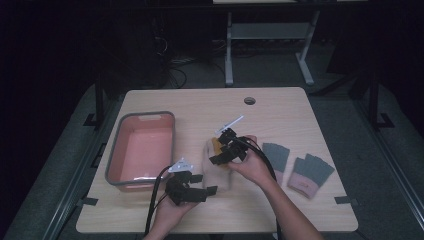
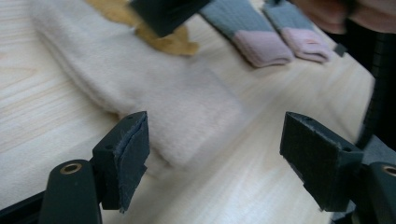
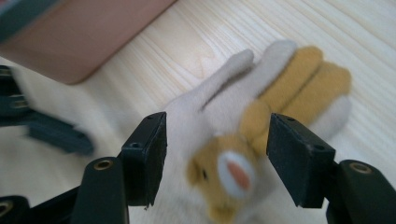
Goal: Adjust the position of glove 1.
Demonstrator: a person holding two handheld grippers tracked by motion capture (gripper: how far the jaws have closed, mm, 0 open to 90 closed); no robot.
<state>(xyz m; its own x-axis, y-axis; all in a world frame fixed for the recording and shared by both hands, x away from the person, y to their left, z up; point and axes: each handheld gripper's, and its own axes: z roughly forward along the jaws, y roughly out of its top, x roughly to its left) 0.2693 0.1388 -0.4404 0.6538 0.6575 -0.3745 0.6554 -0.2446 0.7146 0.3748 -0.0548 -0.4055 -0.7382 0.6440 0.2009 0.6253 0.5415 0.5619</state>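
The cream glove (image 1: 218, 165) is seen lying flat near the middle of the bench (image 1: 280, 107), with the pink bin (image 1: 141, 150) close on its left, two grey-and-pink gloves (image 1: 305, 172) to its right and bare wood beyond it. It is fuzzy, with orange-tan fingers and an animal face, which is made out in the right gripper view. The right tongs (image 3: 215, 156) are held wide over the fingers and the left tongs (image 2: 215, 161) wide at the cuff, nothing being gripped.
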